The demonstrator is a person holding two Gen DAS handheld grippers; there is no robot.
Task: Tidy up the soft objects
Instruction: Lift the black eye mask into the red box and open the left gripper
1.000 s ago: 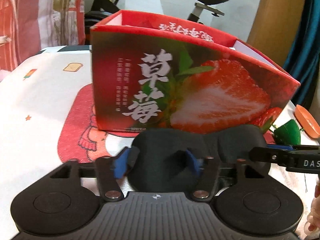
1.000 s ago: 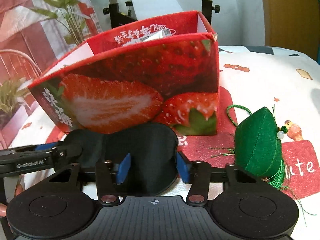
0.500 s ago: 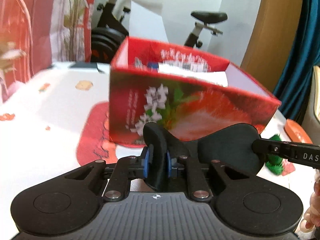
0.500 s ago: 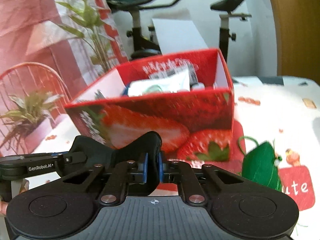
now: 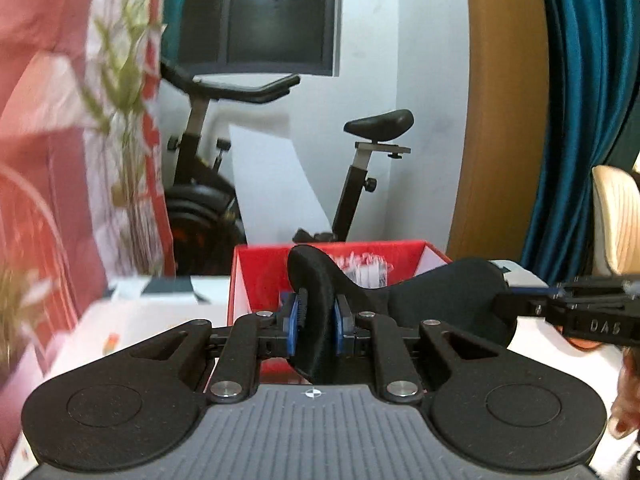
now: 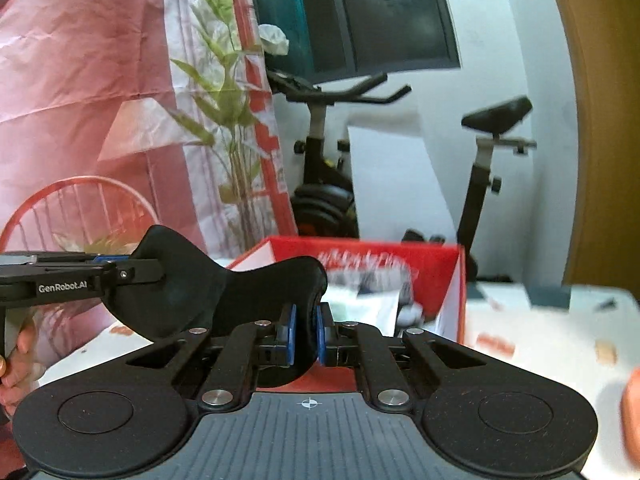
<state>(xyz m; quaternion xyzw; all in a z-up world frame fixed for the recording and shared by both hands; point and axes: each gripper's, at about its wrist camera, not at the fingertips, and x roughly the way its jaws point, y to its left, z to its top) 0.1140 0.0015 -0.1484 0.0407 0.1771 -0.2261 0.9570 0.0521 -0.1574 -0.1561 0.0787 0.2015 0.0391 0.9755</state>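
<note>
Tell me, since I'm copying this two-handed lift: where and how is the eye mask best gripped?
Grip one rounded lobe per gripper, coming from the near edge. The mask is wide, thin and floppy, so end grips keep it spread. Left gripper and right gripper pinch it so, in front of the red box.

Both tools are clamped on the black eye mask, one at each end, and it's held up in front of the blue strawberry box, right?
Not quite: the box is red, not blue, as both wrist views show. The rest holds: the left tool and the right tool each clamp one end of the black eye mask, held up in front of it.
</note>
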